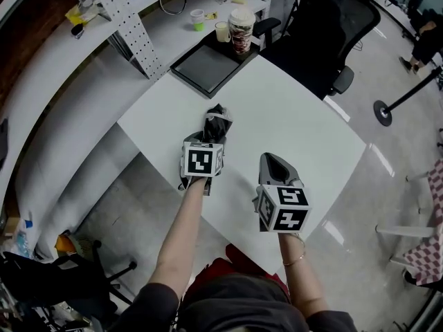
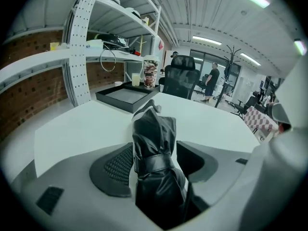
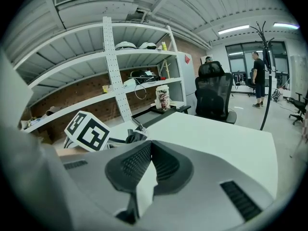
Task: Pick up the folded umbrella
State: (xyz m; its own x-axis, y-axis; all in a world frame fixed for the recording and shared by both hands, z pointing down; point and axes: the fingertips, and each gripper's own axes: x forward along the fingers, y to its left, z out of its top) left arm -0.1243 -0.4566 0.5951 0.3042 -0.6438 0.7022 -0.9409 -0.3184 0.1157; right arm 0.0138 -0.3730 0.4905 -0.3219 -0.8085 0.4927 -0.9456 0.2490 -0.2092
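Note:
The folded black umbrella (image 2: 155, 150), bound by a strap, is clamped between the jaws of my left gripper (image 2: 158, 159), and its tip pokes out ahead of them. In the head view the umbrella (image 1: 217, 123) sticks out past the left gripper (image 1: 210, 138) over the middle of the white table (image 1: 297, 123). Whether it touches the tabletop I cannot tell. My right gripper (image 1: 274, 163) hovers over the table to the right, jaws closed tip to tip with nothing in them. In the right gripper view the right gripper (image 3: 149, 146) has the umbrella (image 3: 134, 136) to its left.
A black tray (image 1: 206, 68) lies at the table's far corner, with a patterned cup (image 1: 241, 29) and small cups beside it. A black office chair (image 1: 332, 33) stands beyond the table. Curved shelves with a perforated upright (image 1: 128, 23) run along the left. People stand far off.

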